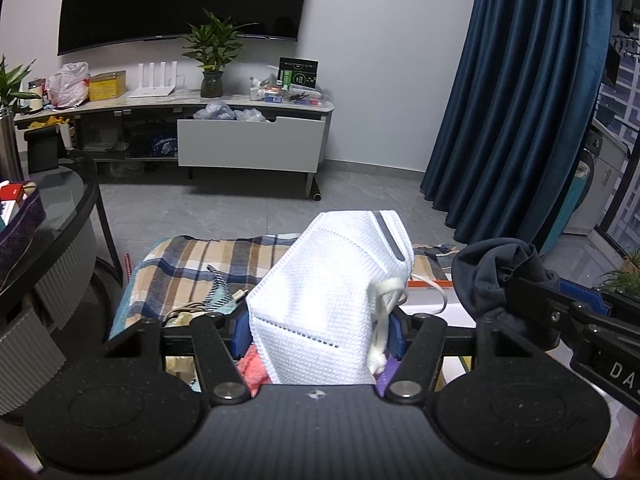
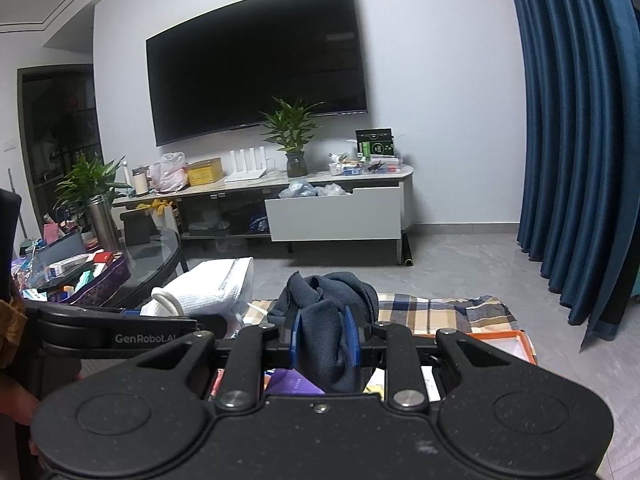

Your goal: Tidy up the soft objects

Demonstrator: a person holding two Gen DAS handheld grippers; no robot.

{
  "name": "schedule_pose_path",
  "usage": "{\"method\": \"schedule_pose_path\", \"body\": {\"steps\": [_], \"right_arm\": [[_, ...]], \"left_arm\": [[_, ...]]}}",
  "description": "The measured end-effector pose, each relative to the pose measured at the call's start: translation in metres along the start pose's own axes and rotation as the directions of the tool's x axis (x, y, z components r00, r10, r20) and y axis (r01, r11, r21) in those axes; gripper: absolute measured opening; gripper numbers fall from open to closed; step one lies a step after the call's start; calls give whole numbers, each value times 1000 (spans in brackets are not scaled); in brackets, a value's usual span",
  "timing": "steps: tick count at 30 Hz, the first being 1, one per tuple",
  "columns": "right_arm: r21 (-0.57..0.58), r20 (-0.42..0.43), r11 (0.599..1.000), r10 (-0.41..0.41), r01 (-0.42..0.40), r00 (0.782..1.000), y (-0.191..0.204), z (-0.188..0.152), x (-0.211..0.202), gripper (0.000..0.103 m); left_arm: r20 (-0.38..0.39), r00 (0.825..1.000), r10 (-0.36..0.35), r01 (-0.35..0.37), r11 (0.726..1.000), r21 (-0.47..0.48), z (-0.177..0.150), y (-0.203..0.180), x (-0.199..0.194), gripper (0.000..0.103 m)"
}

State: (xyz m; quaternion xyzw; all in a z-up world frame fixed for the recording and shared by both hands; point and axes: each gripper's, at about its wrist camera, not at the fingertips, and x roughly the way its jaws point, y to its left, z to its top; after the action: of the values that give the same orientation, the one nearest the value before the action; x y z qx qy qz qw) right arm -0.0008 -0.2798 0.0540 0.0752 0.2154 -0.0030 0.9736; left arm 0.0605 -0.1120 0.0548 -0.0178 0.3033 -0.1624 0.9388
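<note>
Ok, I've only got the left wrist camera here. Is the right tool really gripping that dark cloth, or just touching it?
Observer: Gripping. The right wrist view shows the dark cloth squeezed between both blue pads of the right tool.
Operator: And how does my mask look from that side?
Observer: The mask shows its flat side, with a white ear loop curling out at the edge nearest the camera.
Operator: Anything left of the TV that I can't see?
Observer: Yes, a dark doorway stands in the wall to the left of the TV.
</note>
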Motion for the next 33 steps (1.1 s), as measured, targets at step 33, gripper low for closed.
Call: {"method": "schedule_pose_path", "body": {"steps": [33], "right_arm": [[80,-8,989,-122,122,992,-57,-13,-19,29]], "left_arm": [[-49,992,-115,118,991,70,-8,-56,20,63]]}}
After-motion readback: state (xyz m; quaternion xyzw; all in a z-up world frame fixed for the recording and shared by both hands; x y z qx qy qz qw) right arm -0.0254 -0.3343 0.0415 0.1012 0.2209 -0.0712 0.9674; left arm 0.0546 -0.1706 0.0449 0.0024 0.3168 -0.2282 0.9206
